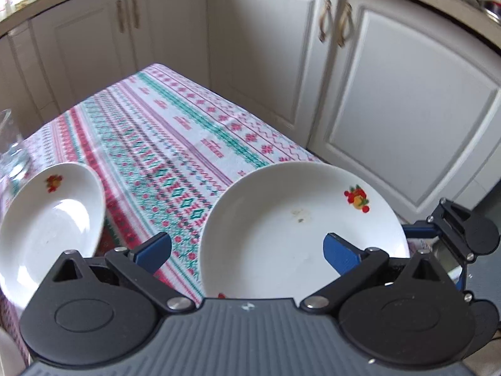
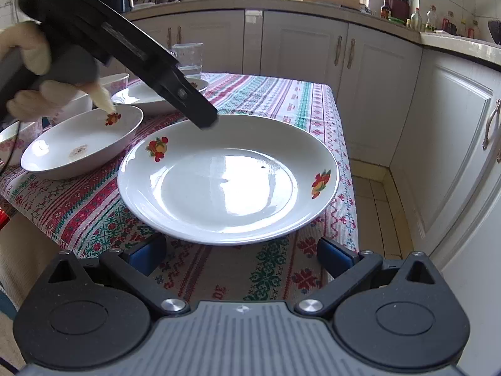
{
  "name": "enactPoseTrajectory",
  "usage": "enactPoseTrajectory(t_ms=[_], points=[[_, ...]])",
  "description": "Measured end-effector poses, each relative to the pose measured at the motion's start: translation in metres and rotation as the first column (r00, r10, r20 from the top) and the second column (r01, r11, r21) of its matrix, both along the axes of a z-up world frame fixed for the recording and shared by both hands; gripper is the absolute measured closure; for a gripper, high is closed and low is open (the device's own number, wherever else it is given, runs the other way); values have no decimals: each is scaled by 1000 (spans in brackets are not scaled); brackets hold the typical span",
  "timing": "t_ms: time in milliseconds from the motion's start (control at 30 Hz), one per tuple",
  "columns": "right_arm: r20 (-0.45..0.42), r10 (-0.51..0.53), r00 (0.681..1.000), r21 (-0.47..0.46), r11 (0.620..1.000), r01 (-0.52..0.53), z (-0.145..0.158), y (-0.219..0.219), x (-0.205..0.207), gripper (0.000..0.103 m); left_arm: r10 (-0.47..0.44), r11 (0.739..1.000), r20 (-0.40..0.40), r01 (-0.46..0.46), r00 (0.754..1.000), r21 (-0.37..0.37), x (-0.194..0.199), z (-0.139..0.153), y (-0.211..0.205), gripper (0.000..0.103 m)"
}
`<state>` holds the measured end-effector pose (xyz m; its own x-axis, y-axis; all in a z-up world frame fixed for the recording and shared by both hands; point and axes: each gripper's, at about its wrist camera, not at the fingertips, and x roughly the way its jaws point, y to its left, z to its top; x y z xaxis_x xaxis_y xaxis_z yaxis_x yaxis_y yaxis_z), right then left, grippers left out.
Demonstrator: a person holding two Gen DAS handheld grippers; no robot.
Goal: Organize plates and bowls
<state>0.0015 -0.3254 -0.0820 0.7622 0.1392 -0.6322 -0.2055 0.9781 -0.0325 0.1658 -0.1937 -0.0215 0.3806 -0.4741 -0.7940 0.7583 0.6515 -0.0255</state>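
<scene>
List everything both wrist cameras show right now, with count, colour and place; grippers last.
Large plate: one, white with fruit decals, near table edge.
Deep plates: two, white, left of it; second behind.
Bowls: at least three, white with pink pattern, far left, partly hidden.
Glass jug: one, clear, far side.
Tablecloth: one, red-green patterned, covers table.
Cabinets: cream, behind and right.
Left gripper: open, over large plate's left rim.
Right gripper: open, before plate's near edge.

The large plate sits on the surface, at its near right corner. Left of the plate lies a shallow bowl; behind that bowl, another dish, and farther back a glass jug.
</scene>
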Motion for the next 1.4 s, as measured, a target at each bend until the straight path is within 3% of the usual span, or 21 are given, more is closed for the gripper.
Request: enactPoseTrajectory(t_ms=[300,367,833,1400], points=[[21,55,998,6,998,-55,-1,-5,4,0,-90,994,-67,93,994,55,23,-18,-23,5],[28,62,998,9,998,-63,-1,-5,4,0,-106,991,-78,111,991,70,27,-21,-27,13],[18,89,996,7,996,-89,-1,-2,12,0,-147,982,-167,165,975,95,44,-31,-36,33],[-25,87,996,-35,996,-87,6,7,18,0,-166,979,-160,183,973,94,42,-31,-36,33]])
